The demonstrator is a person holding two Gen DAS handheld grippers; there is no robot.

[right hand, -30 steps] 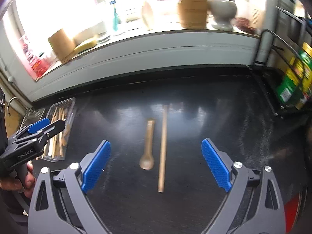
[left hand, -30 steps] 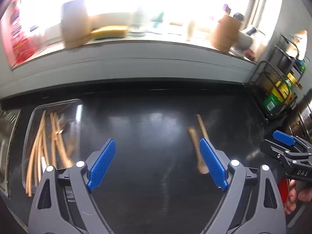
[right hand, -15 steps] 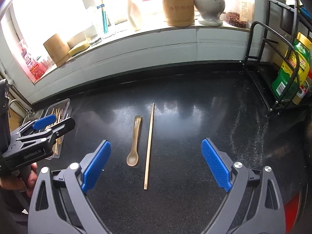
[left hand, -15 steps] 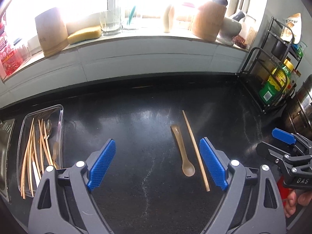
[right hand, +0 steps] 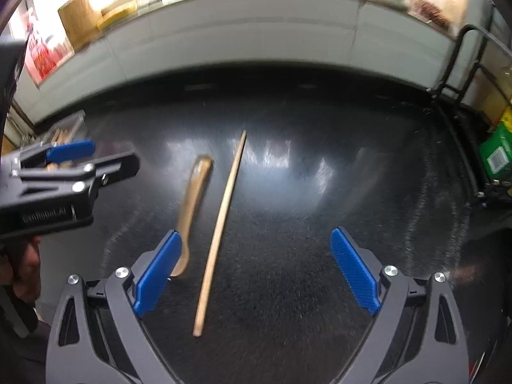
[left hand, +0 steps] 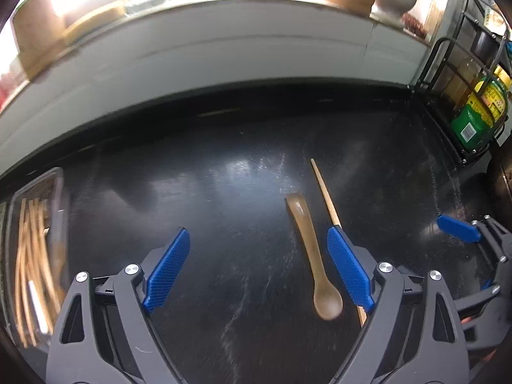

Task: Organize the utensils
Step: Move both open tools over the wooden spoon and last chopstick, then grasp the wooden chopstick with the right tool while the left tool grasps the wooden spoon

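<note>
Both claws hang over a glossy black countertop [left hand: 243, 211], speckled and streaked with glare. The left gripper [left hand: 259, 272] stands wide open, its ribbed blue pads holding nothing; the right gripper [right hand: 256, 272] gapes just as wide, empty too.

Between them lie the loose utensils, side by side and not touching: a wooden spoon [left hand: 315, 262], smooth and brownish, bowl toward the camera, and a pale, slim chopstick [right hand: 220, 230], straight and tapering. In the left wrist view the spoon sits just inside the right-hand pad, and that pad covers the chopstick's middle. In the right wrist view the left-hand pad hides the spoon's bowl, while the chopstick lies full length in the open gap.

Far left, a clear plastic tray [left hand: 59, 185] holds more thin wooden sticks, blurred and cut off by the frame edge. A black wire rack [left hand: 448, 73] at the right holds a green container [left hand: 476, 118]. The sunlit ledge behind is smeared; its jars are hard to make out.
</note>
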